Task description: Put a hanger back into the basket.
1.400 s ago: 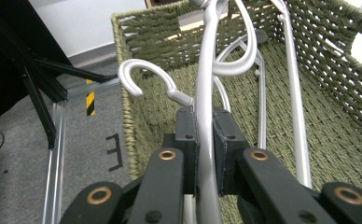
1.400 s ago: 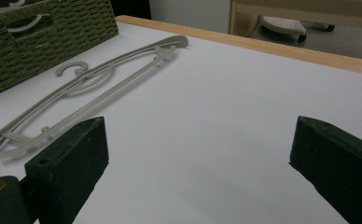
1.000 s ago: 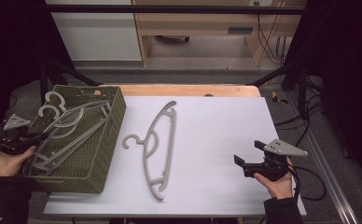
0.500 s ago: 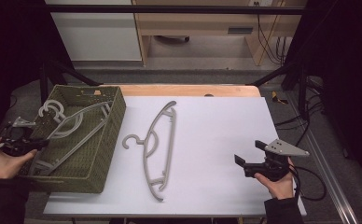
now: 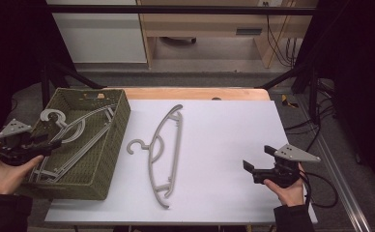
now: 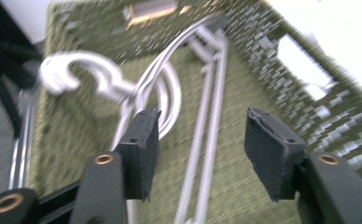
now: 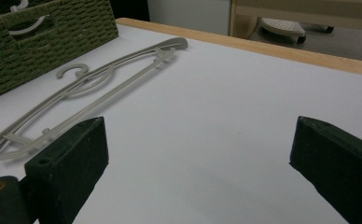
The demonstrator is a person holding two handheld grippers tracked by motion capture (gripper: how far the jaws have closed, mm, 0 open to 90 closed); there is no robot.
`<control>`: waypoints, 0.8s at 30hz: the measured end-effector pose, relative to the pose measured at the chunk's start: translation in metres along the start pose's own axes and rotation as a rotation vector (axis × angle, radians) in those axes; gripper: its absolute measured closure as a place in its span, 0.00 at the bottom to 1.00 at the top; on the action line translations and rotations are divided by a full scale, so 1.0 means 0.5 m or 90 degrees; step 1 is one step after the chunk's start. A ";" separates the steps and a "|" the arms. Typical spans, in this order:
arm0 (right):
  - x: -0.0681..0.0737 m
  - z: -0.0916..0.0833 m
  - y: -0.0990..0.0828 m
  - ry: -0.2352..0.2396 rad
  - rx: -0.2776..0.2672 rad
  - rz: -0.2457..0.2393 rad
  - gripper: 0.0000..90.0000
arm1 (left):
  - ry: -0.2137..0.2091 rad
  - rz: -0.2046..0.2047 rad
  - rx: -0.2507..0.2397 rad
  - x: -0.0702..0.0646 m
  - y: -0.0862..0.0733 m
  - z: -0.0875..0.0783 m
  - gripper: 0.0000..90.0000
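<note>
My left gripper has just been opening, nothing between its pads, above the basket's hangers; the basket wall separates them from the table hanger; my right gripper gapes empty.

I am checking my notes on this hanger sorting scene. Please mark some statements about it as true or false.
1. One grey hanger lies on the white table, outside the basket. True.
2. The green woven basket stands at the right end of the table. False: it stands at the left end.
3. The left gripper clamps a hanger. False: its fingers have just been opening; the hangers in the basket lie past them, unpressed.
4. The right gripper is open, with nothing between its fingers. True.
5. The basket is empty. False: grey hangers lie inside it.
</note>
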State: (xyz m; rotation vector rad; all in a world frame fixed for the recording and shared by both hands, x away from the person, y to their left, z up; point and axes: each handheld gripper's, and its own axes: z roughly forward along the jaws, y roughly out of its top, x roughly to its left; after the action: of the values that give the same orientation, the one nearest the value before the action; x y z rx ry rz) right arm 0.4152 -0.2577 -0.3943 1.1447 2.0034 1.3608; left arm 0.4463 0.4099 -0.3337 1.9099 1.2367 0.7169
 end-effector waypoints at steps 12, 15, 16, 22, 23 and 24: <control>-0.005 -0.001 -0.002 0.000 -0.007 0.007 0.05 | -0.084 0.004 -0.122 -0.123 0.013 0.006 0.19; -0.005 0.000 -0.002 0.001 -0.008 0.005 0.05 | -0.108 0.003 -0.136 -0.156 0.013 0.011 0.15; -0.004 -0.001 -0.002 0.000 -0.008 0.005 0.05 | -0.115 0.005 -0.137 -0.169 0.013 0.013 0.14; -0.006 -0.003 -0.001 0.002 -0.011 0.006 0.05 | -0.148 0.026 -0.132 -0.243 0.010 0.041 0.09; -0.006 -0.003 -0.002 0.002 -0.010 0.006 0.05 | -0.153 0.026 -0.133 -0.252 0.008 0.047 0.09; -0.006 -0.003 -0.002 0.002 -0.010 0.006 0.04 | -0.158 0.025 -0.132 -0.265 0.006 0.055 0.08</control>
State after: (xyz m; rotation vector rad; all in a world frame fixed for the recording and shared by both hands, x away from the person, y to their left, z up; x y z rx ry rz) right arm 0.4154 -0.2612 -0.3949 1.1465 1.9888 1.3817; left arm 0.4188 0.2790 -0.3548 1.7937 0.9370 0.5833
